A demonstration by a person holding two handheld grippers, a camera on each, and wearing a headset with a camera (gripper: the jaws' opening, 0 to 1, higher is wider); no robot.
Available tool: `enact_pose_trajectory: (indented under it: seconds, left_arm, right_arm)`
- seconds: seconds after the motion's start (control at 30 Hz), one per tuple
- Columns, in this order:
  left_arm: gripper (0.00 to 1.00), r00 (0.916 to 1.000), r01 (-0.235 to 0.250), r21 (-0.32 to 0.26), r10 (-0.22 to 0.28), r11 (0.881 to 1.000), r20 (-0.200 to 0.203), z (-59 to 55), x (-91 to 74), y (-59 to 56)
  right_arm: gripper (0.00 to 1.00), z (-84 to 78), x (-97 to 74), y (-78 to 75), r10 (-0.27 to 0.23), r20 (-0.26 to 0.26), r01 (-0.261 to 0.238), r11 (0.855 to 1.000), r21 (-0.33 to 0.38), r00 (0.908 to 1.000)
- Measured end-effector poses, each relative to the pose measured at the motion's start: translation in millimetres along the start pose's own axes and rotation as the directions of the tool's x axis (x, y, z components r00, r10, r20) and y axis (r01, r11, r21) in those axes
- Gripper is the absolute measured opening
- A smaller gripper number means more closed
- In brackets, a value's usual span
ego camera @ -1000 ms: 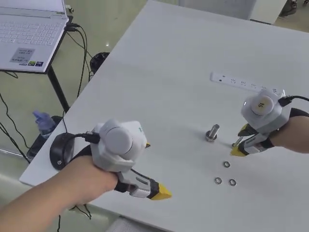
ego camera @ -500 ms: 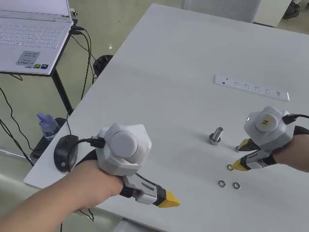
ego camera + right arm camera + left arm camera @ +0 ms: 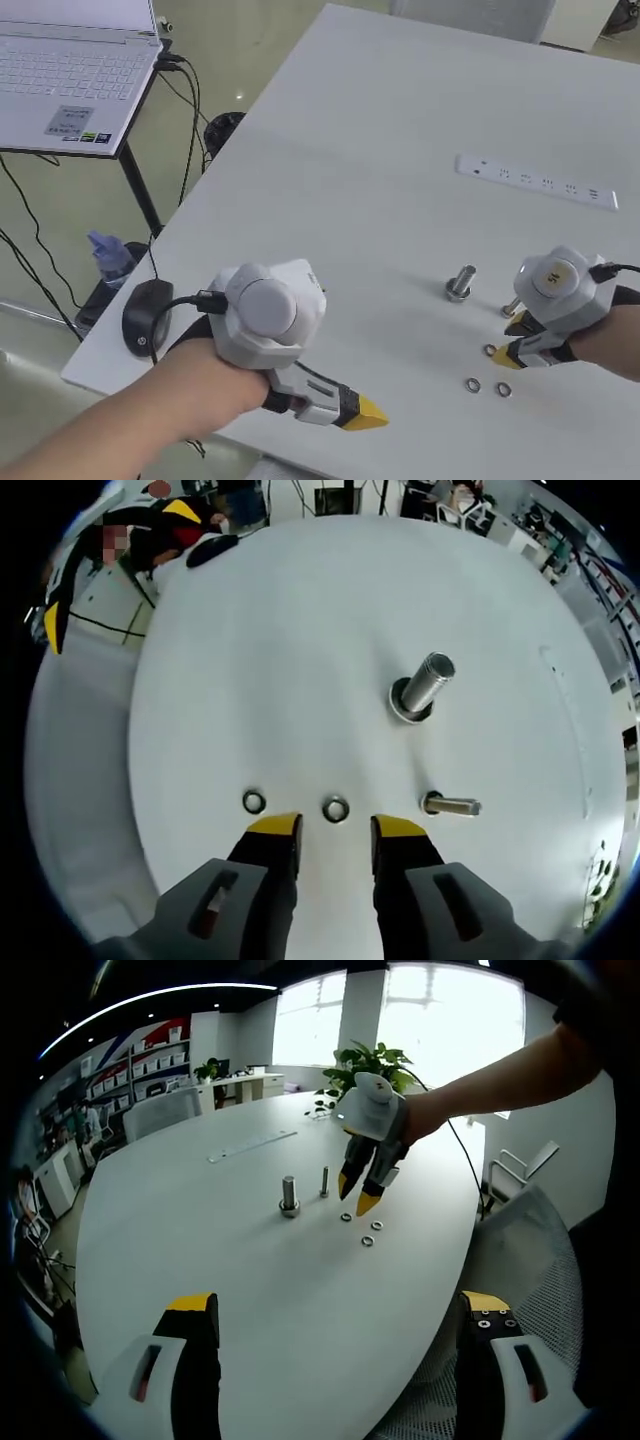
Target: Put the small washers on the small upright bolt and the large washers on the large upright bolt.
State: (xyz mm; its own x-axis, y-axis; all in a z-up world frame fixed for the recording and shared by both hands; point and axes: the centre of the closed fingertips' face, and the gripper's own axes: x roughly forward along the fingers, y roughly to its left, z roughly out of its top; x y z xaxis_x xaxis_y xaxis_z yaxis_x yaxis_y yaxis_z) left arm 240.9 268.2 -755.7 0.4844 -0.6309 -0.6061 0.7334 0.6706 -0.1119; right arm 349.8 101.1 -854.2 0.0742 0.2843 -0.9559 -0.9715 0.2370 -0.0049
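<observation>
My right gripper (image 3: 337,827) hovered low over the smooth white tabletop (image 3: 380,150), its jaws parted and grasping nothing. Three small round steel washers (image 3: 472,384) lay flat and loose on the table by its yellow tips. In the right gripper view, one washer (image 3: 335,809) sat just ahead of the gap between the jaws. The thick threaded steel bolt (image 3: 425,685) stood upright on its wide head. The thin steel bolt (image 3: 450,805) stood near it, closer to my jaws. My left gripper (image 3: 355,410) hung released, jaws spread wide, at the near table edge, well apart from the bolts. A flat white power strip (image 3: 537,182) lay beyond them.
</observation>
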Motion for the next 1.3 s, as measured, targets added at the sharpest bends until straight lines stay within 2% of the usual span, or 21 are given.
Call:
enact_pose_trajectory:
  seconds: [0.37, 0.53, 0.67, 0.83, 0.93, 1.3]
  left_arm:
    - [0.99, 0.9998, -0.017, 0.015, 0.017, 1.0, -0.004, -1.9, -1.6, 1.5]
    - [0.99, 0.9997, -0.009, -0.006, 0.009, 1.0, 0.023, 0.4, -3.4, -0.1]
    - [0.97, 0.9999, -0.007, -0.01, 0.007, 1.0, 0.012, -4.5, -1.7, 0.2]
    - [0.96, 1.0, -0.002, -0.015, 0.002, 1.0, 0.009, -5.3, -1.7, -0.9]
    - [0.94, 1.0, 0.006, -0.016, -0.007, 1.0, -0.007, -8.3, -1.7, -2.5]
    - [0.9, 0.9998, 0.015, -0.022, -0.015, 1.0, -0.015, -14.2, -2.9, -8.4]
  right_arm:
    - [0.27, -6.4, 21.8, -4.6, 0.01, -0.033, -0.01, 1.0, -0.021, 0.9994]
    - [0.26, -4.4, 20.5, -6.2, 0.002, -0.027, -0.002, 1.0, -0.012, 0.9996]
    - [0.26, -3.3, 18.9, -3.4, -0.003, -0.03, 0.003, 1.0, -0.023, 0.9995]
    - [0.21, -1.9, 18.3, 3.0, -0.004, -0.035, 0.003, 0.999, -0.039, 0.9994]
    - [0.18, -1.1, 16.9, 6.6, -0.008, -0.045, 0.006, 0.999, -0.036, 0.999]
    - [0.14, -0.5, 16.0, 8.6, -0.012, -0.077, 0.007, 0.998, -0.064, 0.997]
